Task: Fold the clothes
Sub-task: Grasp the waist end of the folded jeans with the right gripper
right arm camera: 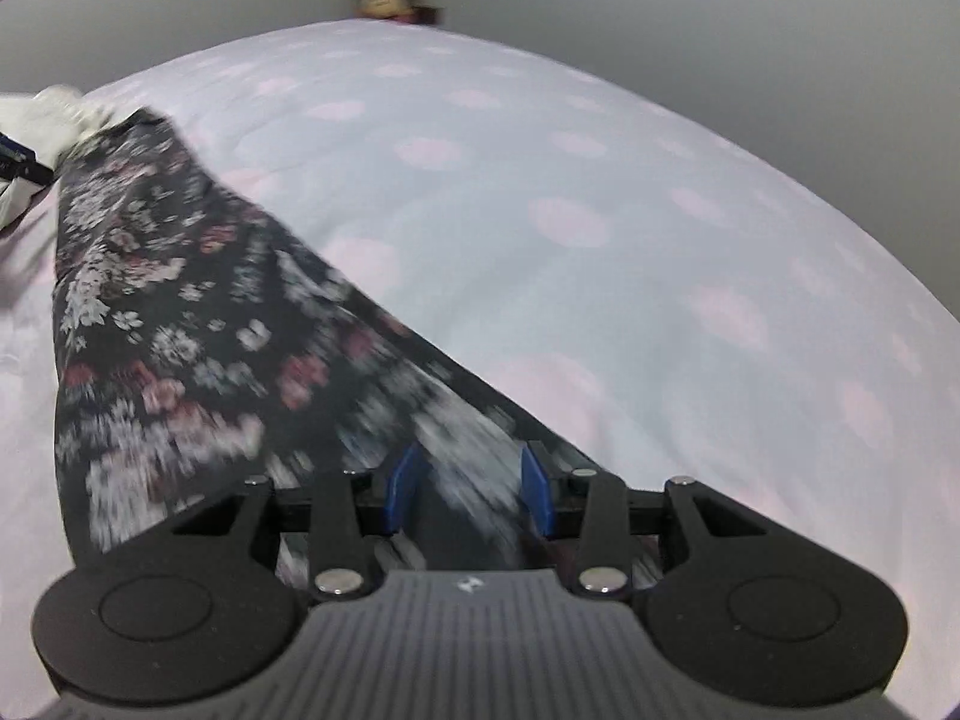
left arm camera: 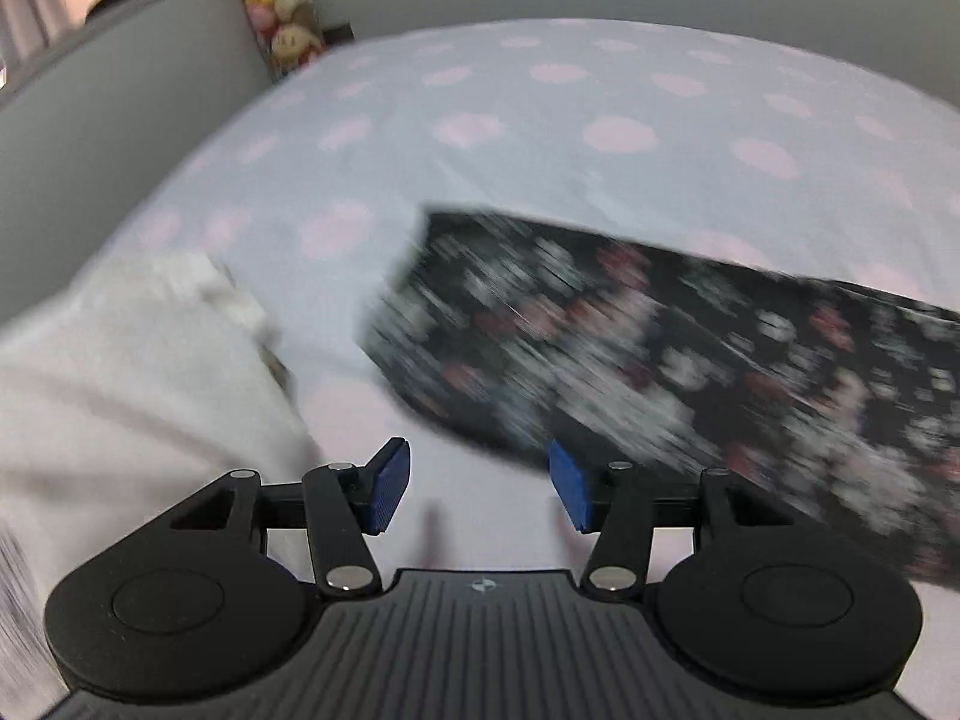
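A black floral garment [left arm camera: 660, 348] lies folded into a long strip on the bed, blurred by motion. My left gripper [left arm camera: 480, 486] is open and empty, just left of and in front of the strip's near-left corner. In the right wrist view the same garment [right arm camera: 180, 300] runs from the far left toward me. My right gripper [right arm camera: 468, 492] is open, its blue pads [right arm camera: 402, 492] either side of the strip's near end, with cloth lying between them. I cannot tell whether the pads touch the cloth.
The bed sheet [left arm camera: 540, 120] is pale with pink spots. A white garment [left arm camera: 120, 390] lies at the left, also visible in the right wrist view [right arm camera: 42, 120]. Plush toys [left arm camera: 282, 0] stand in the far corner against grey walls.
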Demonstrator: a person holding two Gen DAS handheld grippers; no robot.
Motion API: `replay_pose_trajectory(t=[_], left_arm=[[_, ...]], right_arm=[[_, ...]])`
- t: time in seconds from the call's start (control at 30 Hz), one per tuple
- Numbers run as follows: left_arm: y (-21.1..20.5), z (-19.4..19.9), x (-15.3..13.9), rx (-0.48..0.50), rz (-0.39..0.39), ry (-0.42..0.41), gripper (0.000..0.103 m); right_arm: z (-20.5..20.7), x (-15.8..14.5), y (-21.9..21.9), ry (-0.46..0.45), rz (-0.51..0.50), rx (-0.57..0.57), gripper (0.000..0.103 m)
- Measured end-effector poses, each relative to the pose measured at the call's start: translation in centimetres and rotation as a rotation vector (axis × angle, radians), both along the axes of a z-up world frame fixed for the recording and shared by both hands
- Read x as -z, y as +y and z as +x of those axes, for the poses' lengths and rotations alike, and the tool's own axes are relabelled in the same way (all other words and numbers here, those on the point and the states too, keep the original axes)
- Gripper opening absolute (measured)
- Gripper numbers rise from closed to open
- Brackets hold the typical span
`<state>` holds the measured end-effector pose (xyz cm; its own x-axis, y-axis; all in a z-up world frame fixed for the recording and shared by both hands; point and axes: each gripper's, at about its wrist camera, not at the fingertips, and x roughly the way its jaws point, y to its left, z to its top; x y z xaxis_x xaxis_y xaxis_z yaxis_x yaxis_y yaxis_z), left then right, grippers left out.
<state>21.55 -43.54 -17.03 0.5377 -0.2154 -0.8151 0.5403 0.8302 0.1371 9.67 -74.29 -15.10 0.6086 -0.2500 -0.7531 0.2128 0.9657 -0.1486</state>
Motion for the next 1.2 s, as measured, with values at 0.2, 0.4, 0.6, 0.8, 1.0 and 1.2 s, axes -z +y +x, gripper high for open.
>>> replay_pose_trajectory(t=[0.2, 0.4, 0.6, 0.8, 1.0, 1.2], left_arm=[[0.2, -3.8, 3.3, -0.058, -0.066, 0.101, 0.050], [1.5, -3.8, 3.7, -0.060, -0.092, 0.102, 0.050], [3.2, -2.6, 2.8, -0.071, -0.135, 0.101, 0.051], [4.5, -1.9, 2.0, -0.095, -0.180, 0.120, 0.053], [5.2, -1.7, 1.2, -0.118, -0.212, 0.126, 0.054], [5.7, -1.7, 0.5, -0.131, -0.237, 0.129, 0.054]], right_arm=[[5.1, 2.1, 0.4, 0.108, -0.017, -0.052, 0.039], [6.0, 1.0, 1.8, 0.155, -0.119, -0.019, 0.001], [7.7, 1.1, 2.2, 0.191, -0.207, 0.110, 0.001], [7.8, 1.1, 3.4, 0.223, -0.196, 0.155, 0.022], [4.2, -0.6, 5.5, 0.177, -0.170, 0.188, 0.027], [-1.6, -1.4, 7.3, 0.161, -0.110, 0.234, 0.027]])
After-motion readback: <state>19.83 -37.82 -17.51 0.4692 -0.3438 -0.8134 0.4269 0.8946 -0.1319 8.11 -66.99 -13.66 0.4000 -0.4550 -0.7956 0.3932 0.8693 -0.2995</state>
